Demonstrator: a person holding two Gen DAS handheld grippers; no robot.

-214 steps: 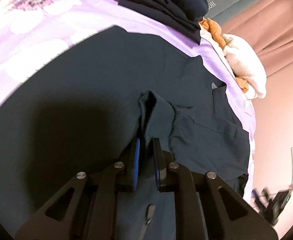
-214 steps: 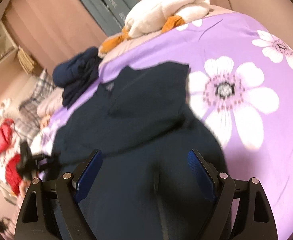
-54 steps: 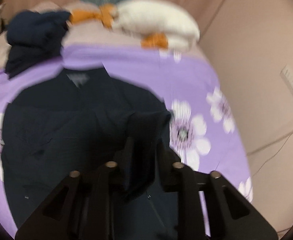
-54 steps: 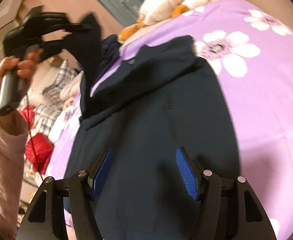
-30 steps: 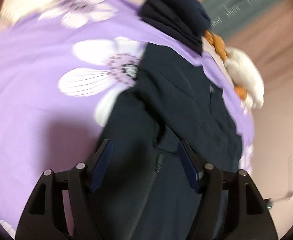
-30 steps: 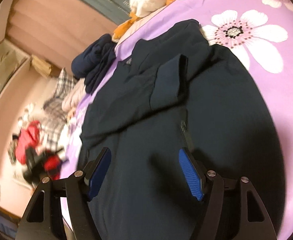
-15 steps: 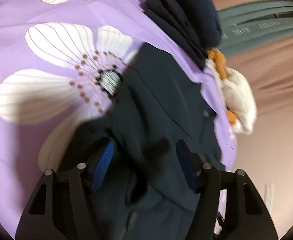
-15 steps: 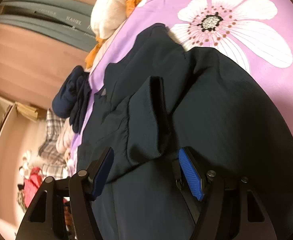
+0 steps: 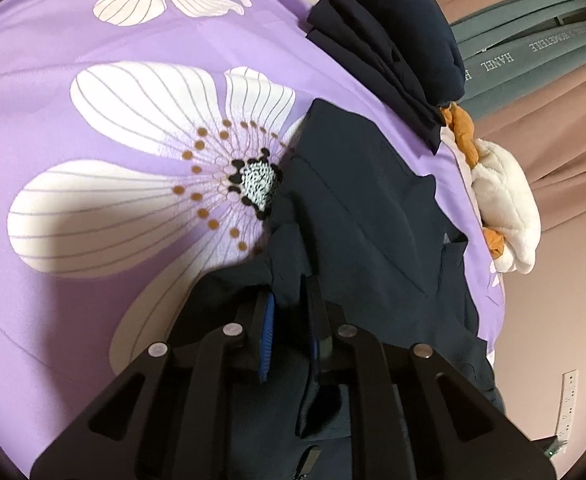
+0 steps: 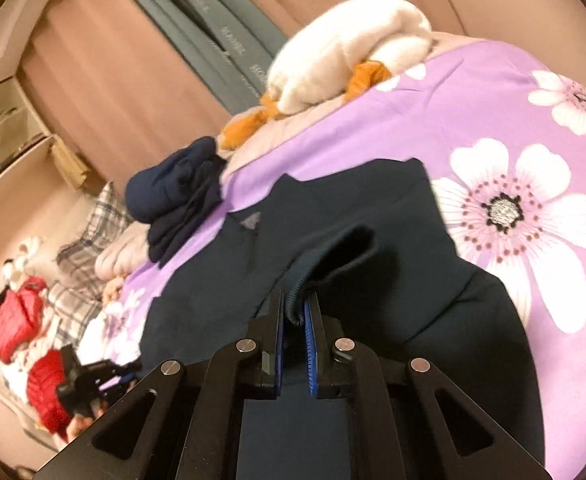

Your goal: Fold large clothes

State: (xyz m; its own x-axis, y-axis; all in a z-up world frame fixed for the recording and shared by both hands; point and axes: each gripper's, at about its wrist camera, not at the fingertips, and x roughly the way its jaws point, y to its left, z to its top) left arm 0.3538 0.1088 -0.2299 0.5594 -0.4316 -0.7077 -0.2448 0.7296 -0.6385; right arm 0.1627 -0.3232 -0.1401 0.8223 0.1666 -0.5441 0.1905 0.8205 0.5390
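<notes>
My right gripper (image 10: 294, 312) is clamped on a ribbed cuff of the dark navy garment (image 10: 333, 240), the cuff pinched between the blue pads and lifted a little off the rest of the cloth. The garment lies spread on the bed, on a purple bedspread (image 10: 473, 92) printed with big white flowers, and it fills the ground ahead of and under that gripper.

My left gripper (image 9: 289, 312) sits at the garment's (image 9: 365, 220) edge beside a large white flower (image 9: 153, 184). Its jaws are closing, with a bunched fold of the dark fabric between the pads and already touching them.

Beyond the garment, near the head of the bed, a stack of folded dark clothes (image 9: 393, 40) rests on the bedspread (image 9: 53, 60), just apart from the garment's far corner. Next to it lies a white plush toy (image 9: 505, 208) with orange parts, against grey curtains (image 9: 533, 48). From the right wrist view I see the same stack (image 10: 177, 196), the plush (image 10: 345, 64), plaid bedding (image 10: 89, 236) and red clothing (image 10: 17, 320) off to the side, where the left gripper (image 10: 89, 376) shows blurred. Nothing lies on top of the garment.
</notes>
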